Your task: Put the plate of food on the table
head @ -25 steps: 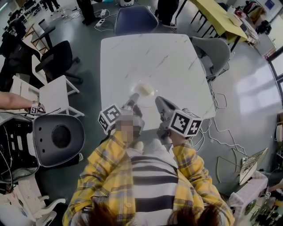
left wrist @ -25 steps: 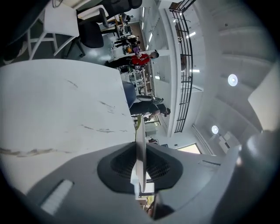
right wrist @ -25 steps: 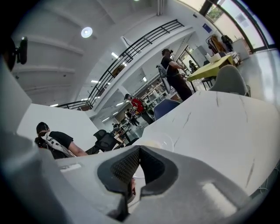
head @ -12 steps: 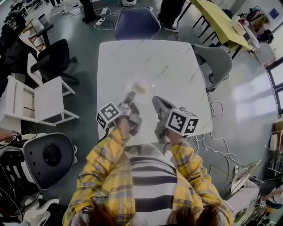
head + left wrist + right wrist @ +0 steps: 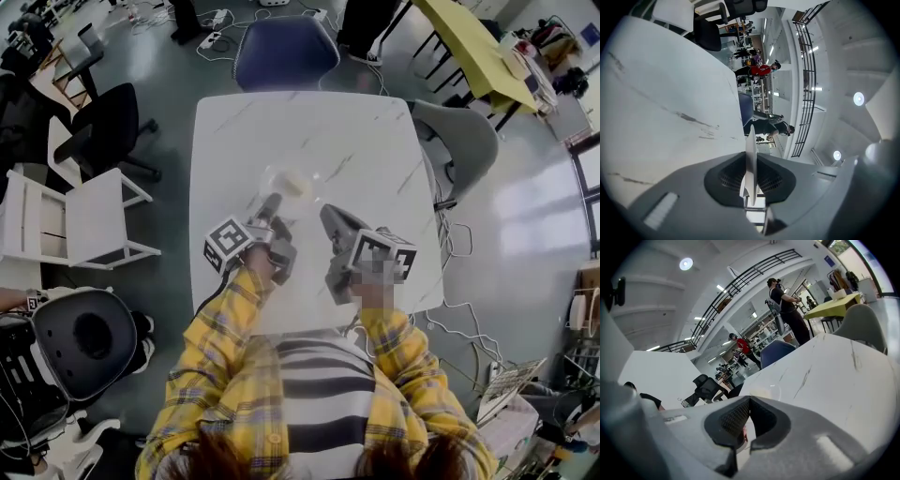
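Clear plate [image 5: 274,176] w/ pale food [image 5: 296,184] on it, over counter [image 5: 366,131]. L hand-held gripper [image 5: 271,202] clamped on plate's near rim. R hand-held gripper [image 5: 327,215] closed, empty, just beside.

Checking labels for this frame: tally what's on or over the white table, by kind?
plate: 1, its rim gripped by the left tongs
food: 1, a pale piece on the plate
tongs: 2, the left tongs and the right tongs, which are shut and empty
total: 4
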Motion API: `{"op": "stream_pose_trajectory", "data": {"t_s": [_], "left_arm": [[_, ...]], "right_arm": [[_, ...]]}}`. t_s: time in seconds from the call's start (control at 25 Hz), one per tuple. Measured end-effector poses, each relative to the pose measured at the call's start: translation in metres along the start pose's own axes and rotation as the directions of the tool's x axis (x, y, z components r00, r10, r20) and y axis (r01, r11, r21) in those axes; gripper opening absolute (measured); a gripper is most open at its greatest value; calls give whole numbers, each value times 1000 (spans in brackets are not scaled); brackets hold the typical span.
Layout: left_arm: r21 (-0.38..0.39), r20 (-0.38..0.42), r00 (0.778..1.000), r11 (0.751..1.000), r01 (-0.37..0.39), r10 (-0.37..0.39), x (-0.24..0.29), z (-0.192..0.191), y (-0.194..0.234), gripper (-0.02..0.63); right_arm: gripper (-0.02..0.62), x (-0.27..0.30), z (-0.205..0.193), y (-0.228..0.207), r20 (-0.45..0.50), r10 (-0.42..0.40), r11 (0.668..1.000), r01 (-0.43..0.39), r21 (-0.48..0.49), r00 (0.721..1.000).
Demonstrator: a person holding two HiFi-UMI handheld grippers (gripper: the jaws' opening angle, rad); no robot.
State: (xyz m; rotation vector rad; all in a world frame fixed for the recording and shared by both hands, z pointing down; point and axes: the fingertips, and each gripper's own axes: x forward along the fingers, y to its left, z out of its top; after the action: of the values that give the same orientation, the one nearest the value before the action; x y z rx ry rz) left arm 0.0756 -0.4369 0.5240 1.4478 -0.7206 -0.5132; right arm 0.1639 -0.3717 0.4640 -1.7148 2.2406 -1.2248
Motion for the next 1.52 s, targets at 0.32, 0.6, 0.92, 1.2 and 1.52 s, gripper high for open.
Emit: {"op": "stream_pose_trajectory", "data": {"t_s": [0.32,0.6,0.92,1.2,1.52], "left_arm": [[-11,61,998,1000,3,-2,32,22,7,20],[-25,129,992,1000,4,-1,55,41,15,20],[-23,170,984,999,-39,42,76,57,31,21],[-43,220,972,996,-73,81,88,82,46,21],[-55,264,961,996,-72,85,101,103,44,21]], "right_arm": [[0,30,13,-22,-65,1,999,-5,-52,998],[0,66,16,-39,-114,9,999,-15,-49,993],[0,104,15,-60,-166,9,999,-15,-35,986],[0,139,25,-68,-201,2,998,-15,-64,980],[0,168,23,-64,-238,10,993,-38,-111,971]]}}
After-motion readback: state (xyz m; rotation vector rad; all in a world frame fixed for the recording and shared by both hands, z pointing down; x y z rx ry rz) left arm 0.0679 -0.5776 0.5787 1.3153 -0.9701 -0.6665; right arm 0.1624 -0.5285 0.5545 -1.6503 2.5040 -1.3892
